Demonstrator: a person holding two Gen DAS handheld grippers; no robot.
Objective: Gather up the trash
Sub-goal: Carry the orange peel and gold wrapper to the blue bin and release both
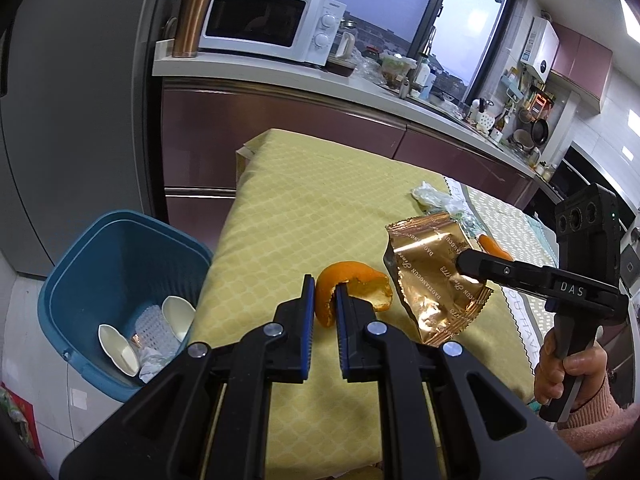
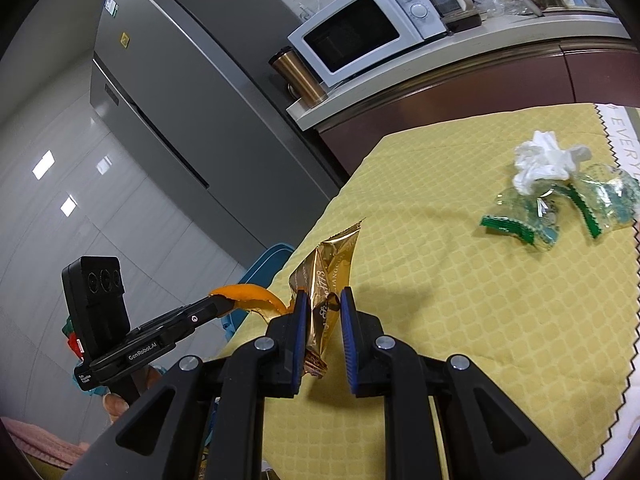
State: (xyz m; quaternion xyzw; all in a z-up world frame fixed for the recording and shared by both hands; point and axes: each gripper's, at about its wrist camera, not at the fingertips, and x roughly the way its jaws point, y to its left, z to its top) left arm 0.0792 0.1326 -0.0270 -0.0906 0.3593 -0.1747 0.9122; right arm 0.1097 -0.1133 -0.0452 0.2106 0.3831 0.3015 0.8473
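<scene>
Left hand-held gripper [image 1: 322, 298] pinches limp, light orange peel [image 1: 352, 286] at its edge; right hand-held gripper [image 2: 323, 312] clamps crinkly, slippery gold wrapper [image 2: 326, 280] mid-fold.

At the lower left of the left wrist view, the blue bin [image 1: 120, 280] showed only part of its contents, the small pieces among them too jumbled to name. The right claw [image 1: 466, 262] covered part of the gold wrapper [image 1: 432, 280]. Wrapper lettering stayed unreadable.
</scene>
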